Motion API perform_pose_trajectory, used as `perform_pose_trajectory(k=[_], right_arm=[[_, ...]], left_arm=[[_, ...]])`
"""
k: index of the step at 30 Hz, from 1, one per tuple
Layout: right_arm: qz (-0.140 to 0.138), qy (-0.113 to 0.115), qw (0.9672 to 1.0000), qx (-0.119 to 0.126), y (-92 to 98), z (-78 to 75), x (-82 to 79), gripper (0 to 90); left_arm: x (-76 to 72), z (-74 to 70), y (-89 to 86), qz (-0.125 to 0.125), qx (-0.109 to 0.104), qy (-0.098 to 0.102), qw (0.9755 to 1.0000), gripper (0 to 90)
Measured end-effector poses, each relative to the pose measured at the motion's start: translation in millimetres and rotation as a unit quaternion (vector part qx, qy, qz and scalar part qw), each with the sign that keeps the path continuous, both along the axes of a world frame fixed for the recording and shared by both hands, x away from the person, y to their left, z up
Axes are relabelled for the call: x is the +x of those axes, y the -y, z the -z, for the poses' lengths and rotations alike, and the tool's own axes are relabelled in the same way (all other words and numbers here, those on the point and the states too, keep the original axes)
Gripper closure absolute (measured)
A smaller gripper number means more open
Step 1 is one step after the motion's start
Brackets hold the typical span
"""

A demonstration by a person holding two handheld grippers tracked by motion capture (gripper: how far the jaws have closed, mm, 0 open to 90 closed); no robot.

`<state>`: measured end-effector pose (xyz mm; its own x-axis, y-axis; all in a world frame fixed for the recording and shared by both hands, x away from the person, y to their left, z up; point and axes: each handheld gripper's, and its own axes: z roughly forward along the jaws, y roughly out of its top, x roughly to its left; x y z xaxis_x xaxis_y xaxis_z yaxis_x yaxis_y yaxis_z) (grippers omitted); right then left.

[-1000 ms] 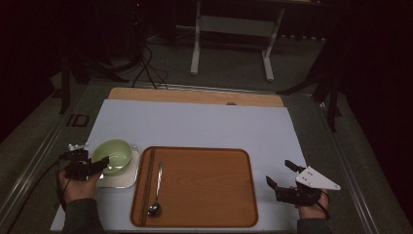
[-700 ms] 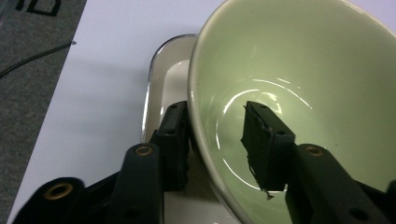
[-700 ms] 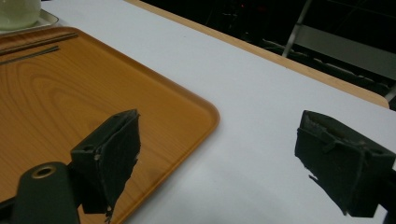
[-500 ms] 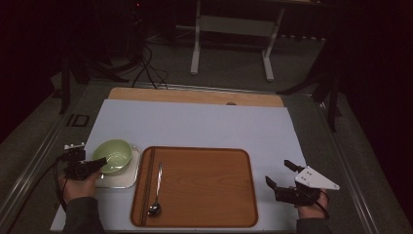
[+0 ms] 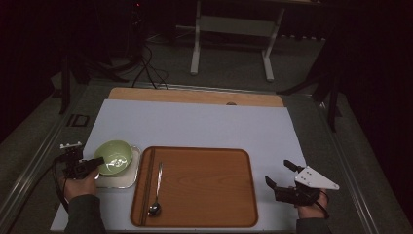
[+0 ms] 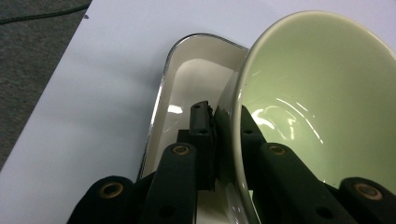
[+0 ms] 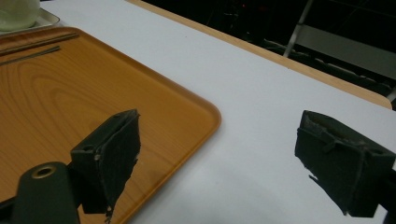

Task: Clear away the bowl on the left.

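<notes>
A pale green bowl (image 5: 114, 157) (image 6: 317, 93) sits in a white square dish (image 5: 130, 176) (image 6: 187, 79) at the left of the table. My left gripper (image 5: 100, 161) (image 6: 219, 116) reaches it from the left. Its jaws have just been closing, one outside the bowl's wall and one inside, and they now pinch the near rim. My right gripper (image 5: 276, 171) (image 7: 219, 133) hovers over the white mat by the right edge of a wooden tray (image 5: 204, 185) (image 7: 70, 84). It stands open with nothing between its jaws.
A metal spoon (image 5: 157, 192) lies on the tray's left part beside a pair of dark chopsticks (image 5: 146, 183) (image 7: 32, 46). The white mat (image 5: 195, 126) covers the table; a wooden edge (image 5: 195, 96) runs along its far side. Dark floor and a stand lie beyond.
The left gripper's jaws have narrowed from wide apart to a pinch on the bowl's rim. Both hands, the bowl and the tray stay where they were.
</notes>
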<state>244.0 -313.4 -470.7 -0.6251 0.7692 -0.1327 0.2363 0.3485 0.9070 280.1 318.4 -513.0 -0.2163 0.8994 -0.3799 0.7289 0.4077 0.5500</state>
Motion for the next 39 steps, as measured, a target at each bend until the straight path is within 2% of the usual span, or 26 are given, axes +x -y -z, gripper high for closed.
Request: perform_pose_trajectory(k=[8,12,18,21,22,24,26,29,39], right_arm=[[0.001,0.001,1.0000,0.002,0.0,-0.4,-0.6,13.5],[0.001,0.002,1.0000,0.003,1.0,-0.2,-0.8,13.5],[0.005,0.005,0.9999,0.008,2.0,-1.1,-1.7,13.5],[0.005,0.005,0.9999,0.008,1.8,-1.1,-1.9,13.5],[0.005,0.006,0.9999,0.009,1.9,-1.3,-2.2,13.5],[0.006,0.007,0.9999,0.010,2.3,-1.4,-2.3,13.5],[0.007,0.008,0.9999,0.010,2.5,-1.4,-2.4,13.5],[0.009,0.011,0.9999,0.009,2.9,-1.8,-2.8,13.5],[0.013,0.015,0.9998,0.008,2.0,-2.3,-3.7,13.6]], left_arm=[[-2.0,-1.2,0.9,-0.004,-0.004,0.016,0.9999,83.8],[-5.8,-8.2,0.1,-0.003,-0.009,0.045,0.9990,83.7],[-10.4,-23.2,5.7,0.009,0.008,0.068,0.9976,83.6],[-11.1,-25.4,6.8,0.013,0.009,0.071,0.9974,83.6],[-12.6,-32.4,11.4,0.022,0.013,0.082,0.9963,83.6],[-13.3,-36.9,15.3,0.028,0.014,0.089,0.9956,83.6],[-13.6,-39.4,17.3,0.032,0.016,0.091,0.9952,83.6],[-14.8,-48.8,26.2,0.049,0.019,0.103,0.9933,83.6],[-15.0,-71.5,48.1,0.090,0.019,0.125,0.9879,83.5]])
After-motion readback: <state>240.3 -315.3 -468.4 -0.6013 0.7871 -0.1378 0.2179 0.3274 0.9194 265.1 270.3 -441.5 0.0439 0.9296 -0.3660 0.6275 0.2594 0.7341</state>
